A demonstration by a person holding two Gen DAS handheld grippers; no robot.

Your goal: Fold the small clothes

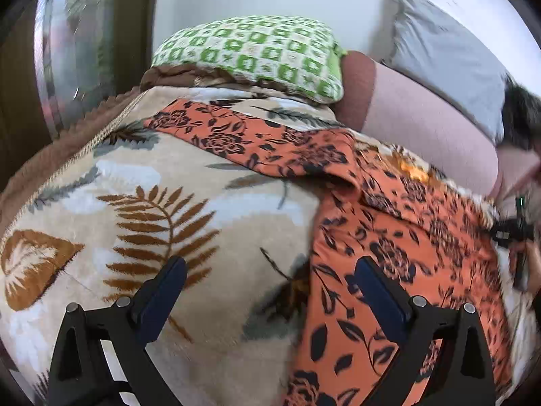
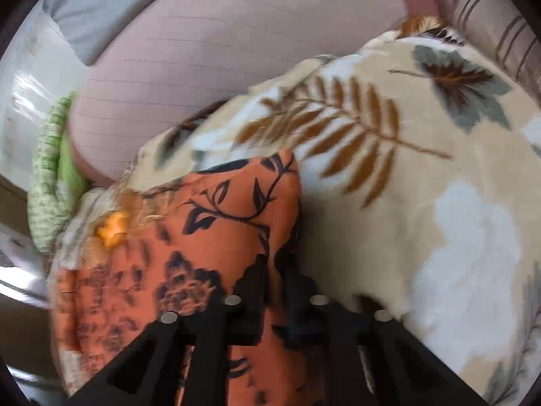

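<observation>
Right hand-held gripper clamps the orange floral garment; left hand-held gripper gapes above the blanket. Thin fabric could slip, spoiling the fold.

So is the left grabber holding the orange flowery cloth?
No, the left gripper is wide open above the leaf blanket, with the orange cloth merely lying beneath one finger.

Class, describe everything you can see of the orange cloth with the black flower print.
The orange garment with black roses and leaves looks like thin woven fabric. It lies spread and wrinkled, not yet folded, on the beige plush leaf-patterned blanket, one long part stretching toward the green checked pillow. The right gripper is shut on an edge of it. The left gripper is open above its other edge, not clearly touching it.
</observation>
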